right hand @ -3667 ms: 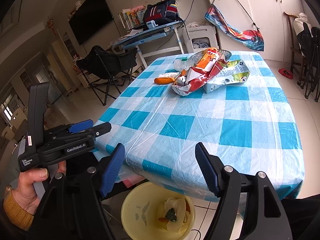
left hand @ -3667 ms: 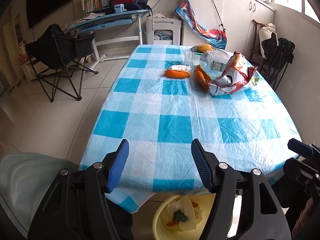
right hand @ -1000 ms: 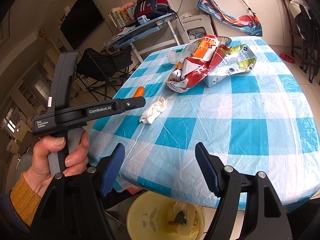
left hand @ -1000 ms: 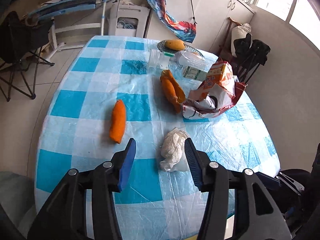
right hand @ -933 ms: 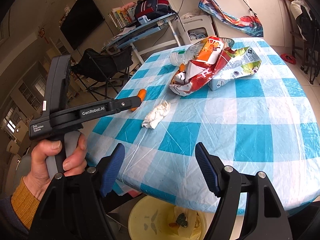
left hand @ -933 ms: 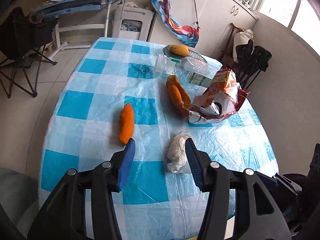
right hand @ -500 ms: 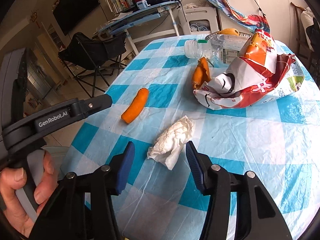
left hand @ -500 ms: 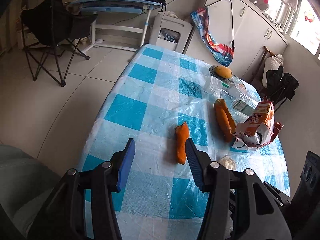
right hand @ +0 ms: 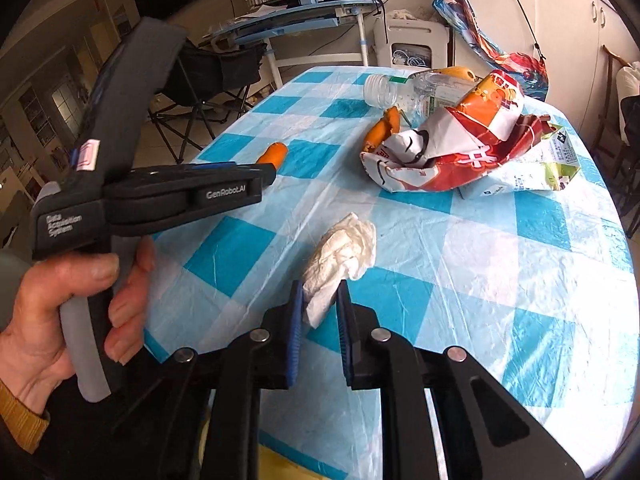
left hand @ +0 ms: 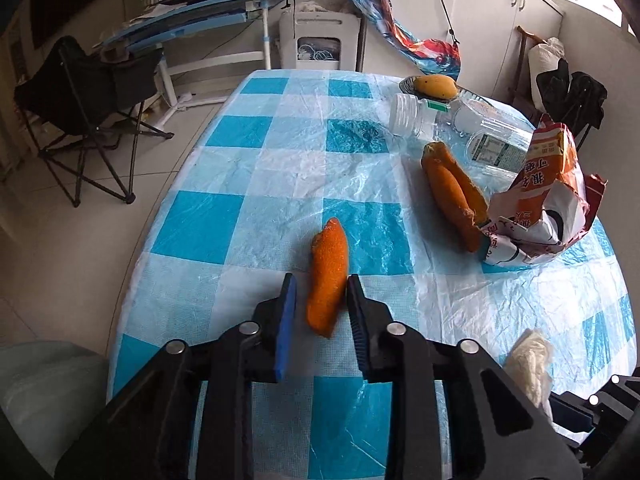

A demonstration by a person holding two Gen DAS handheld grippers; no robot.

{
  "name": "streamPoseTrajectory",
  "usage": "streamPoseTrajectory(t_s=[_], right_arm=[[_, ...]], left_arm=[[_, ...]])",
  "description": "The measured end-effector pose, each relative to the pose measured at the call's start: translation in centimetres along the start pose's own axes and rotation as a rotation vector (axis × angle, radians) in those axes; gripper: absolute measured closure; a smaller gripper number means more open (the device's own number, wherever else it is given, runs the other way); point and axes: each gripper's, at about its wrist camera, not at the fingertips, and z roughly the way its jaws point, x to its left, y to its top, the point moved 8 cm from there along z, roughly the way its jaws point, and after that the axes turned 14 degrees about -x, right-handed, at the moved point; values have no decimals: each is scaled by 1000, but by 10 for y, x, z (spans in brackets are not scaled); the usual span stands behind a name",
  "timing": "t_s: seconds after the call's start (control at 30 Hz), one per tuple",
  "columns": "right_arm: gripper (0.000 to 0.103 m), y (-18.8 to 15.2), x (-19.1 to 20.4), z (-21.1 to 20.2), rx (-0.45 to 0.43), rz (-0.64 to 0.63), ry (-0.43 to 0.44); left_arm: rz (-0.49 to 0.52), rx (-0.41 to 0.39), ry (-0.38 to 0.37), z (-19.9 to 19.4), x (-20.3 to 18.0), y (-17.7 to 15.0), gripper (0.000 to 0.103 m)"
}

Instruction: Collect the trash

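Note:
An orange peel (left hand: 327, 276) lies on the blue-checked tablecloth (left hand: 240, 184), and my left gripper (left hand: 320, 292) has its jaws closed in around the peel's near end, right pad touching, left pad a sliver off. A crumpled white tissue (right hand: 340, 256) lies near the table's front edge; my right gripper (right hand: 319, 304) is shut on its near end. The tissue also shows in the left wrist view (left hand: 528, 364). The peel's far tip shows in the right wrist view (right hand: 274, 152) beyond the left gripper's body.
Further back lie a larger orange peel (left hand: 452, 196), a torn red and orange snack bag (right hand: 452, 152), a clear plastic bottle (left hand: 460, 128), a carton (right hand: 540, 164) and a dish with a mango (left hand: 434, 86). A folding chair (left hand: 88, 116) and a desk stand left.
Both grippers have moved forward and down onto the table and their jaws have closed in: the left around the orange peel, the right onto the tissue.

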Motion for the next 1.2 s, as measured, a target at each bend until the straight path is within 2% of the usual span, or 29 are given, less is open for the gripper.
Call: streamPoseTrajectory(t_s=[0.07,0.2,0.4,0.7,1.2], right_arm=[[86,-5,5,-8,22,-69,-13],[86,-10,14,-26,19,-157,-34],[86,-18,34,-49,-6,-249,-27],[86,-40,55,-75,-14,-310,-3],[85,-73,68,-97,17,-321,34]], left_arm=[[-7,1,-22,-2,-3,-1,90],[-78,0,-81,-19,-2,-8,91],[-149,-42,-163,-68,-3,-21,91],[-208,-20,-174,-126,10,-67,91],[-143,89,-174,-172,-14,-128,91]])
